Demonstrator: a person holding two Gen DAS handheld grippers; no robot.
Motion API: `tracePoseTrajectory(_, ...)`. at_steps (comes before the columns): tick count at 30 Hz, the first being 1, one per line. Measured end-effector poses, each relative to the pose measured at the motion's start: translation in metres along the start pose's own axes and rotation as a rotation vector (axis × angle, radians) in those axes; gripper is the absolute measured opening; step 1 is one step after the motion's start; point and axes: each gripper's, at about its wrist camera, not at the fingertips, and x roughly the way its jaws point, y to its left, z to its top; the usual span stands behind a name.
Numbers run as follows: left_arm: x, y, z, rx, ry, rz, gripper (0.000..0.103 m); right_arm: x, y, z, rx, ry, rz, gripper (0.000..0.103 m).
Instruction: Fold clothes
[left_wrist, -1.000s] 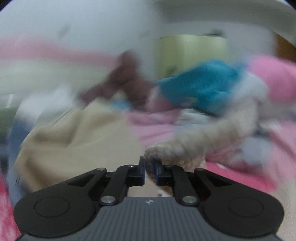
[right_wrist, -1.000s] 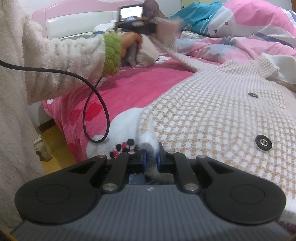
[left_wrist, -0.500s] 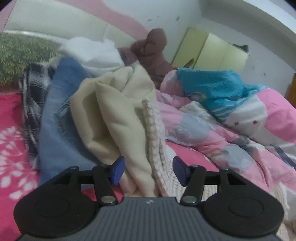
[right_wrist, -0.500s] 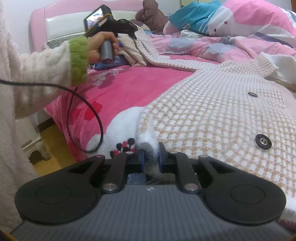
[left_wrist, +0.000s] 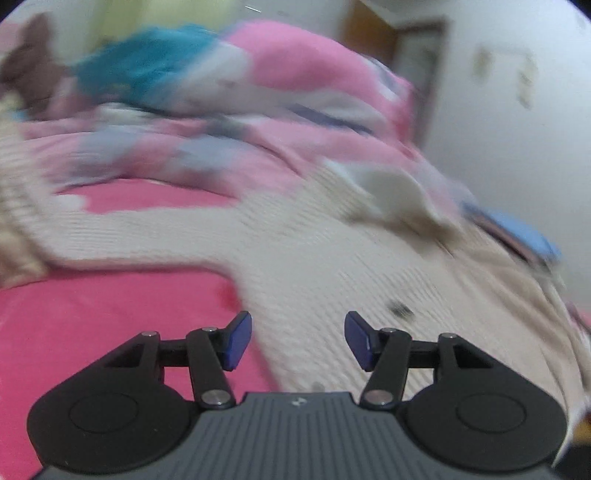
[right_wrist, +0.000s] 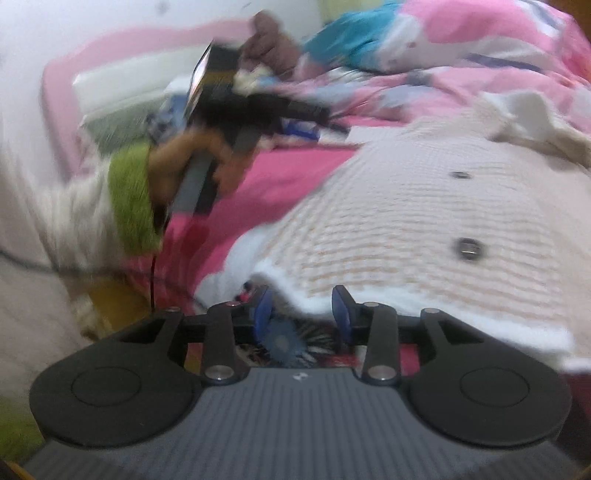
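A cream and tan checked knit cardigan (right_wrist: 424, 221) with dark snap buttons lies spread on the pink bed. Its sleeve (left_wrist: 129, 229) stretches to the left in the left wrist view. My left gripper (left_wrist: 297, 339) hovers open above the cardigan's body (left_wrist: 351, 266) with nothing between its blue pads. My right gripper (right_wrist: 301, 314) is at the cardigan's white hem (right_wrist: 295, 295); its jaws are opening and the pads stand clear of the fabric. In the right wrist view a hand (right_wrist: 192, 166) in a fluffy green-cuffed sleeve carries the left gripper (right_wrist: 306, 110) over the bed.
A rumpled pink, white and teal duvet (left_wrist: 258, 92) fills the far side of the bed. A pile of other clothes and a brown plush toy (right_wrist: 273, 40) lie by the pink headboard (right_wrist: 110, 62). A blue object (left_wrist: 524, 236) sits at the right. Pink sheet (left_wrist: 92, 325) lies bare at the left.
The left gripper let go of the sleeve, opened and swung right, from the clothes pile to over the cardigan's body. The right gripper released the hem corner and lifted a little.
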Motion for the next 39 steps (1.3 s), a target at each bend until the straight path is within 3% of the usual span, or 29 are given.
tracePoseTrajectory(2, 0.005, -0.017, -0.010, 0.083, 0.049, -0.042, 0.057, -0.016, -0.016, 0.004, 0.059, -0.041, -0.051, 0.035)
tracePoseTrajectory(5, 0.021, -0.029, -0.030, 0.154, 0.163, -0.042, 0.057, -0.022, -0.040, 0.012, 0.108, -0.090, -0.171, 0.035)
tracePoseTrajectory(9, 0.016, -0.041, -0.033, 0.224, 0.164, -0.027, 0.057, -0.007, -0.067, 0.009, 0.160, -0.082, -0.275, 0.035)
tracePoseTrajectory(11, 0.014, -0.037, -0.020, 0.188, 0.151, -0.072, 0.057, 0.016, -0.079, 0.000, 0.185, 0.023, -0.319, 0.032)
tracePoseTrajectory(13, 0.011, -0.029, -0.008, 0.168, 0.112, -0.079, 0.057, 0.022, -0.081, -0.004, 0.183, 0.036, -0.325, 0.033)
tracePoseTrajectory(16, 0.027, -0.012, 0.015, 0.162, 0.065, -0.032, 0.057, 0.019, -0.083, 0.016, 0.196, 0.065, -0.323, 0.032)
tracePoseTrajectory(22, 0.097, 0.036, 0.058, 0.004, 0.028, 0.056, 0.055, 0.017, -0.110, 0.082, 0.253, 0.010, -0.281, 0.033)
tracePoseTrajectory(25, 0.139, 0.053, 0.052, -0.029, 0.066, 0.136, 0.049, 0.043, -0.125, 0.126, 0.241, 0.002, -0.243, 0.032)
tracePoseTrajectory(27, 0.152, 0.060, 0.043, -0.054, 0.066, 0.133, 0.051, 0.070, -0.135, 0.152, 0.226, 0.014, -0.216, 0.032)
tracePoseTrajectory(32, 0.150, 0.055, 0.039, -0.016, 0.043, 0.141, 0.054, 0.156, -0.171, 0.202, 0.234, 0.050, -0.176, 0.029)
tracePoseTrajectory(36, 0.149, 0.054, 0.037, -0.010, 0.039, 0.143, 0.055, 0.237, -0.194, 0.214, 0.157, 0.052, -0.226, 0.027)
tracePoseTrajectory(39, 0.152, 0.056, 0.038, -0.013, 0.037, 0.139, 0.055, 0.275, -0.210, 0.193, 0.105, 0.069, -0.286, 0.025)
